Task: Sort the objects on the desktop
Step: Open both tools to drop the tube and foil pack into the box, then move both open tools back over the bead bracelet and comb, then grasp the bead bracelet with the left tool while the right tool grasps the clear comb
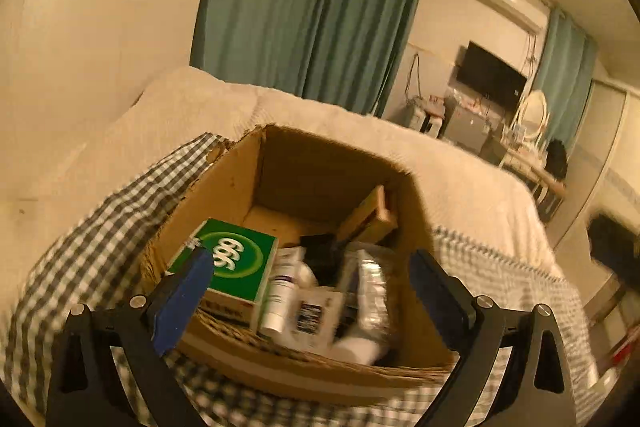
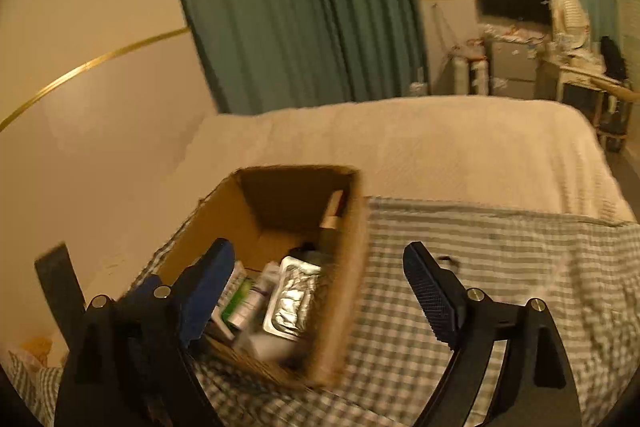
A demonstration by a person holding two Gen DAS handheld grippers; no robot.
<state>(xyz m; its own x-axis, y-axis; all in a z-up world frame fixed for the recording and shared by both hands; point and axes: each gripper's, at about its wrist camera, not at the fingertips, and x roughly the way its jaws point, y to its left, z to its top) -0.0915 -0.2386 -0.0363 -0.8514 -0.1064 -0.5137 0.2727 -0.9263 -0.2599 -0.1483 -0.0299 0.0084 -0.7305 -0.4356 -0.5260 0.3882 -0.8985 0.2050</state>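
Observation:
An open cardboard box [image 1: 236, 183] stands on a grey checked cloth [image 1: 92, 251]. Inside lie a green box marked 666 [image 1: 236, 263], a white tube [image 1: 282, 301], a silver blister pack [image 1: 372, 291], a black item [image 1: 320, 247] and a wooden block [image 1: 366, 217]. My left gripper [image 1: 312, 291] is open and empty, hovering over the box's near rim. In the right wrist view the same box [image 2: 344, 267] sits left of centre with the blister pack [image 2: 294, 297] and green box [image 2: 240, 301] visible. My right gripper [image 2: 316, 291] is open and empty above the box's right wall.
The checked cloth [image 2: 500, 267] lies over a bed with a cream blanket [image 2: 420, 147]. A beige wall [image 2: 100, 107] runs close on the left. Green curtains [image 1: 312, 7], a wall television [image 1: 490, 75] and cluttered furniture [image 2: 520, 59] stand beyond the bed.

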